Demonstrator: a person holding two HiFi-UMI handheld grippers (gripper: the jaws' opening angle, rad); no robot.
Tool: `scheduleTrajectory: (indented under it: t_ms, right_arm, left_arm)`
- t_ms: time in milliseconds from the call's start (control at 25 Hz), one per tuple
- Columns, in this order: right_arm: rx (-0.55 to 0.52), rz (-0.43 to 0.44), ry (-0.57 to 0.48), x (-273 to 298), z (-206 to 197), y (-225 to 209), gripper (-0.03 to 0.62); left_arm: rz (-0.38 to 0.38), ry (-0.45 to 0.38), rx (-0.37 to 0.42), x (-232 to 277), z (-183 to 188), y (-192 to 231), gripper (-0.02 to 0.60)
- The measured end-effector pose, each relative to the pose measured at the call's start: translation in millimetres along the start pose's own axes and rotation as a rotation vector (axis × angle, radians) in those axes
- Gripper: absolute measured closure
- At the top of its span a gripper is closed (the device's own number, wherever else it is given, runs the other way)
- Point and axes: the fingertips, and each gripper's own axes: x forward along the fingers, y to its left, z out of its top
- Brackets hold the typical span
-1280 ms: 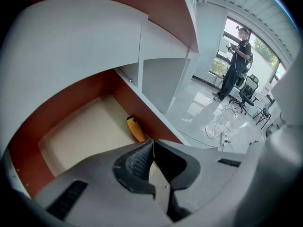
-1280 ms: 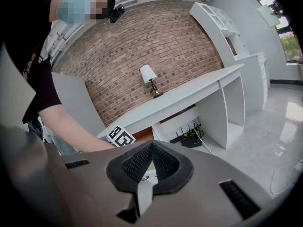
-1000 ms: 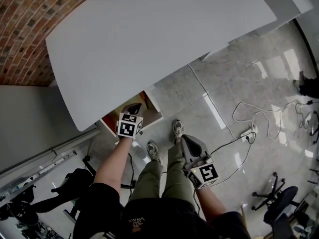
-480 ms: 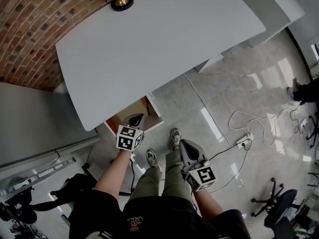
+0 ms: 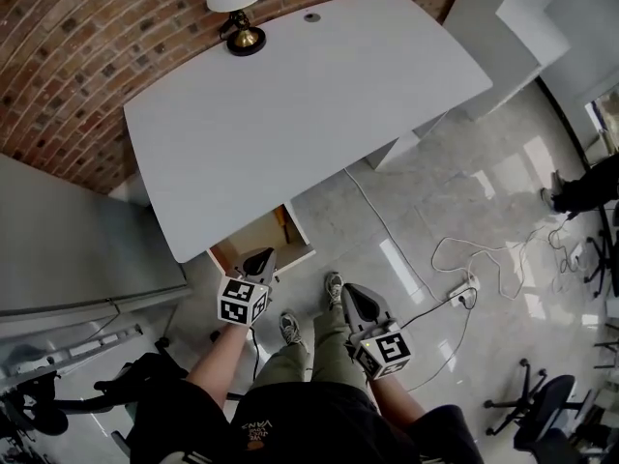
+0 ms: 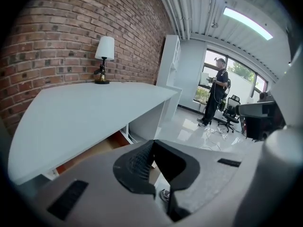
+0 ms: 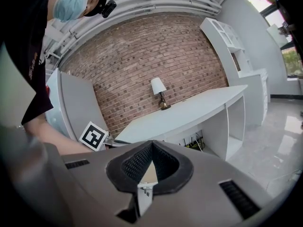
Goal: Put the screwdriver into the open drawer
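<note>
No screwdriver shows in any view. The open drawer [image 5: 259,240], with a wooden inside and white front, sticks out from under the white desk [image 5: 309,114]; most of its inside is hidden by the desk top. My left gripper [image 5: 259,259] hangs just in front of the drawer's front edge, shut and holding nothing. In the left gripper view the drawer [image 6: 97,150] lies below the closed left gripper [image 6: 152,143]. My right gripper [image 5: 345,291] is over the floor beside my legs, also shut and empty; in its own view the right gripper [image 7: 151,144] points toward the desk.
A table lamp [image 5: 235,3] stands at the desk's far edge by the brick wall. A grey cabinet [image 5: 68,249] is at the left. Cables and a power strip [image 5: 462,290] lie on the tiled floor at the right, with an office chair [image 5: 542,419] beyond. A person [image 6: 217,91] stands far off.
The head view has swung so that the whole desk and the lamp now show. Both grippers sit slightly lower in the frame, still shut, the left one still by the drawer.
</note>
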Motion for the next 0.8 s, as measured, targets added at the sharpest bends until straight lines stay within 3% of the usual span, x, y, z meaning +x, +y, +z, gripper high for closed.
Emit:
scheduleTrajectory:
  t_ms: [800]
  right_arm:
    - [-0.118,0.053,-0.092,-19,65,68,0.597]
  left_arm:
    - [-0.077,-0.187,0.024,-119,63,-39,0.574]
